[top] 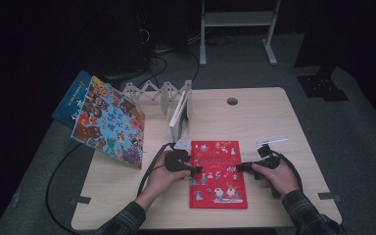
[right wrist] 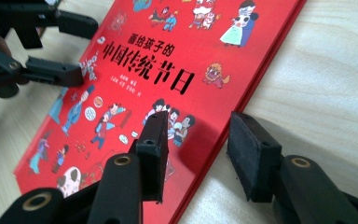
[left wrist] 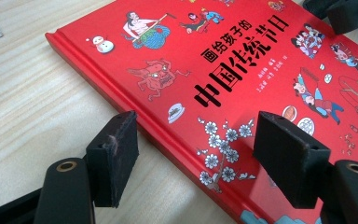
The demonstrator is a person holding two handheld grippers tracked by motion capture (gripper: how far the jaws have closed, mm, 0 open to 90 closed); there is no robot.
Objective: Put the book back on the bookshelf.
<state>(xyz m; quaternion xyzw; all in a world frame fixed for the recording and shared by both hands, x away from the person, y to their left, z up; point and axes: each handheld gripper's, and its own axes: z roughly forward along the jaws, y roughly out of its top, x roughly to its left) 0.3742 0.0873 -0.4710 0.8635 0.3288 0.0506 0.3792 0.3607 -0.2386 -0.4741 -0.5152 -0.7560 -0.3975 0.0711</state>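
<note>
A red hardcover picture book [top: 219, 174] with bold black Chinese lettering lies flat at the near middle of my pale wooden counter [top: 264, 117]. My left tongs [left wrist: 193, 158] are wide open and hold nothing, one jaw over the counter, the other over the book's left edge. My right tongs [right wrist: 196, 154] are also open and hold nothing, straddling the book's right edge. At the far left, a colourful illustrated book [top: 110, 122] leans on a white folding rack [top: 159, 93].

A book [top: 219, 175] lies flat on the table [top: 269, 122], between both tongs, a rack [top: 160, 94] behind it.
</note>
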